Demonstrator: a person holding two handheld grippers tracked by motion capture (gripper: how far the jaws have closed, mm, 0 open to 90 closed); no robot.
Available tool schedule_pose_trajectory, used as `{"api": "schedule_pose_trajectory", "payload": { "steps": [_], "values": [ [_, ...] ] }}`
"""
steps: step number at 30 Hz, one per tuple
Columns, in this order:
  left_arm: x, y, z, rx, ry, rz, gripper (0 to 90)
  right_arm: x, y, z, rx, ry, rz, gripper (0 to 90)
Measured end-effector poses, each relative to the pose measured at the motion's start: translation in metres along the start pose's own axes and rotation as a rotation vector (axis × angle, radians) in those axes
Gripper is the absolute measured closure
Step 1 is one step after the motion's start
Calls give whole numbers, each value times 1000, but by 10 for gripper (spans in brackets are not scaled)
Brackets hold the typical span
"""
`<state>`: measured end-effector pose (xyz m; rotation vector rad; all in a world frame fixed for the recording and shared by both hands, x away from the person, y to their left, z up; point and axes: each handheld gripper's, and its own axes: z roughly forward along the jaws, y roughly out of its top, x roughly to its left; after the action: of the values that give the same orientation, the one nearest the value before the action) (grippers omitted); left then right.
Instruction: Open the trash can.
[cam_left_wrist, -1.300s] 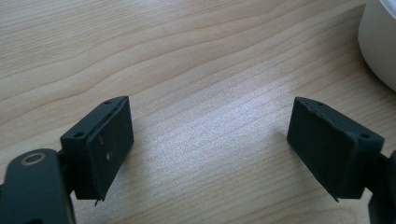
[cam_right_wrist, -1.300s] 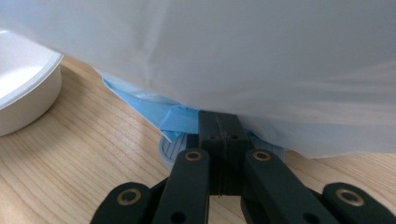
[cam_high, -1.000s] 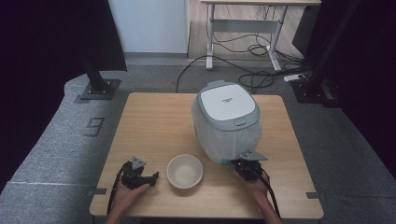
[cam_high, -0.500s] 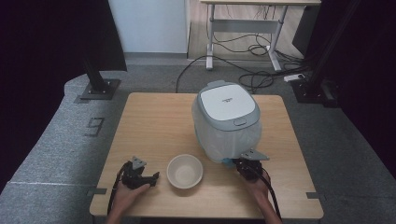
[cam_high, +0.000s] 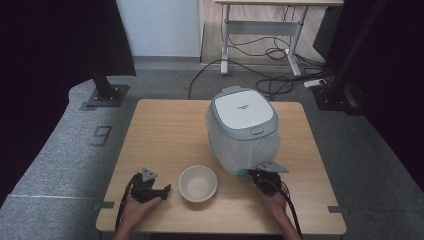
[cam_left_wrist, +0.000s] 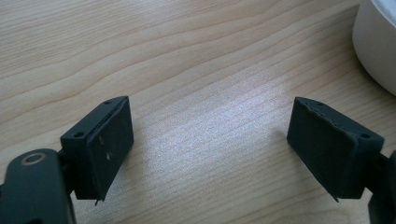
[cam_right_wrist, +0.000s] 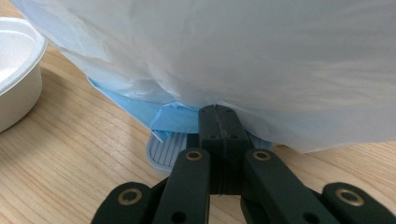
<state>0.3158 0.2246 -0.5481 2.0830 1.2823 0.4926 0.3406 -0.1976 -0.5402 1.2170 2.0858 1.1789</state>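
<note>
Your left gripper rests low on the wooden table, near its front left edge. Jaws spread wide, bare wood between the pads, nothing held. Just right of it: white bowl, upright, empty, apart from both grippers. Further right and behind: the rice cooker, lid down, body wrapped in a white plastic bag, a blue bag edge showing under it at the base. Your right gripper sits at the cooker's front foot. Jaws pressed together, tips against the bag's lower edge; cannot tell whether film is pinched between them. A ribbed grey tab lies flat beneath the tips.
</note>
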Motion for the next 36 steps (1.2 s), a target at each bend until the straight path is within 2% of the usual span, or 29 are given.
{"api": "schedule_pose_trajectory", "payload": {
  "steps": [10, 18, 36],
  "values": [
    [-1, 0, 0, 0, 0, 2, 145, 0, -2, 2, 15, -2, -2, 897],
    [-1, 0, 0, 0, -2, 3, 145, -1, -5, 5, 61, 10, 15, 897],
    [-2, 0, 0, 0, -4, 6, 145, 0, -6, 5, 52, 3, 16, 896]
  ]
}}
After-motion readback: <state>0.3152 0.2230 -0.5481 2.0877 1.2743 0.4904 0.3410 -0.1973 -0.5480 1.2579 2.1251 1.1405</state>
